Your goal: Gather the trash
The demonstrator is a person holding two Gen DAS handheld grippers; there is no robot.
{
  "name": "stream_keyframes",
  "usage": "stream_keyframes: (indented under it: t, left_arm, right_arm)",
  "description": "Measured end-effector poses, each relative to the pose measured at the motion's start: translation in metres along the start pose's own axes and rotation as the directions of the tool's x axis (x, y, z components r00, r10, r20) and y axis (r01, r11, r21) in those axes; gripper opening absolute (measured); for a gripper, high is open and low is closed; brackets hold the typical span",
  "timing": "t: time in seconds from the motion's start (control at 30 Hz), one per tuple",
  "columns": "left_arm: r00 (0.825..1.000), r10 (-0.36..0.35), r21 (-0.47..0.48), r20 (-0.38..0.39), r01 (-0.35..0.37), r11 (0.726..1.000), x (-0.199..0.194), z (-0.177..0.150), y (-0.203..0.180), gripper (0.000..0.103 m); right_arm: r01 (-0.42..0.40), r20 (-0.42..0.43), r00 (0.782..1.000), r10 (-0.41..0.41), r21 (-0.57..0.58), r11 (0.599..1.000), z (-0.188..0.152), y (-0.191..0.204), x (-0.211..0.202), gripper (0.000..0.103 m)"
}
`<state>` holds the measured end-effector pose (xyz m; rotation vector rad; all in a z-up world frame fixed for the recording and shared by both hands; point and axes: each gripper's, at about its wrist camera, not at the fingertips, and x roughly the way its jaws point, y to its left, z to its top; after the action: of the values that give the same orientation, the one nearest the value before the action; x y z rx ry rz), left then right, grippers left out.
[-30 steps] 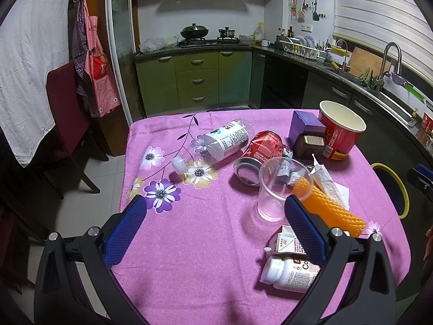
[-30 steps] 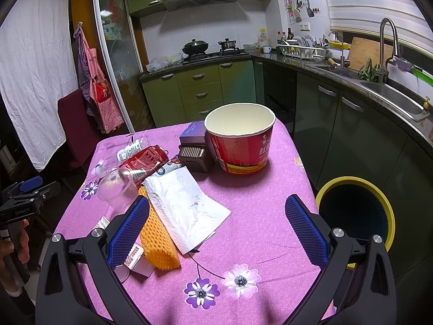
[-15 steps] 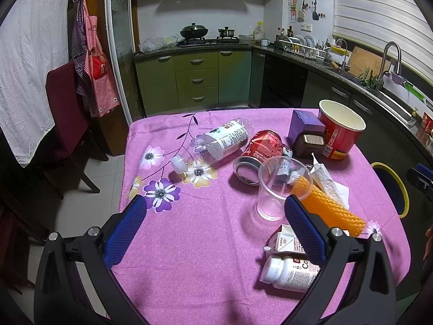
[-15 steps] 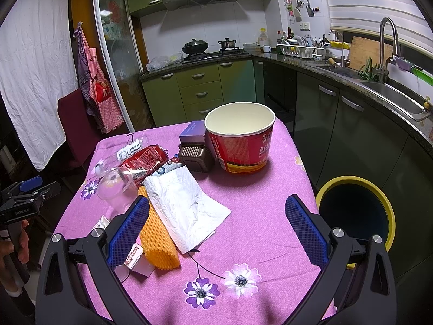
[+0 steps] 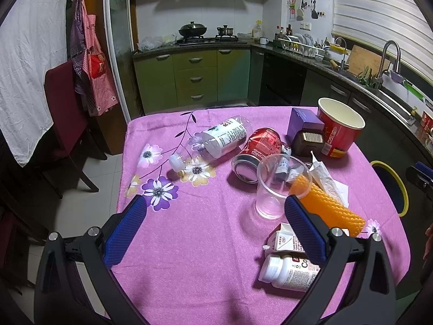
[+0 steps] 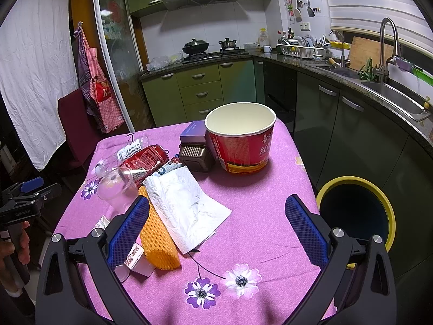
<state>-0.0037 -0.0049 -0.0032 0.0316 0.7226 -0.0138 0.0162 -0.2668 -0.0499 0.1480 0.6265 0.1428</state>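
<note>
Pink cloth with purple and white flowers covers the table (image 5: 189, 233), and your trash lies scattered on it around one easy landmark, the red paper bucket (image 6: 240, 143) standing upright and empty near the far right corner. Touching the bucket's left side are a purple box (image 6: 192, 132) and, in front of that, a dark brown ribbed container (image 6: 195, 157). Left of those a red soda can (image 5: 257, 149) lies on its side, its silvery end toward you, and beyond the can a clear plastic bottle (image 5: 216, 140) with a white label lies tipped over, its white cap pointing away from the bucket. Nearer you than the can stands a clear plastic cup (image 5: 273, 187), upright. A crumpled white paper napkin (image 6: 186, 205) spreads in front of the bucket, partly lying over an orange foam net sleeve (image 6: 158, 241). Closest to you on that side lie a small white carton (image 5: 288, 242) and a white pill bottle (image 5: 286, 270) on its side. On the floor to the right of the bucket, off the table's edge, sits a yellow-rimmed bin (image 6: 354, 211), dark inside.

Your left hand-held gripper (image 5: 213, 230) is spread wide over the bare cloth, holding nothing. Your right hand-held gripper (image 6: 216, 227) is likewise spread wide and empty, above the near table edge in front of the bucket.
</note>
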Motion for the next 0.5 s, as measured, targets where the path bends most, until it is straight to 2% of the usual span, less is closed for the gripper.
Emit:
stream_keyframes:
  t: [0.5]
  left_arm:
    - [1.0,-0.002,0.001,-0.003,0.002,1.0,-0.0018,-0.0074,-0.0089,0.097]
  right_arm:
    - [0.0,-0.002,1.0,0.0,-0.001,1.0,-0.004,0.0033,0.004,0.099]
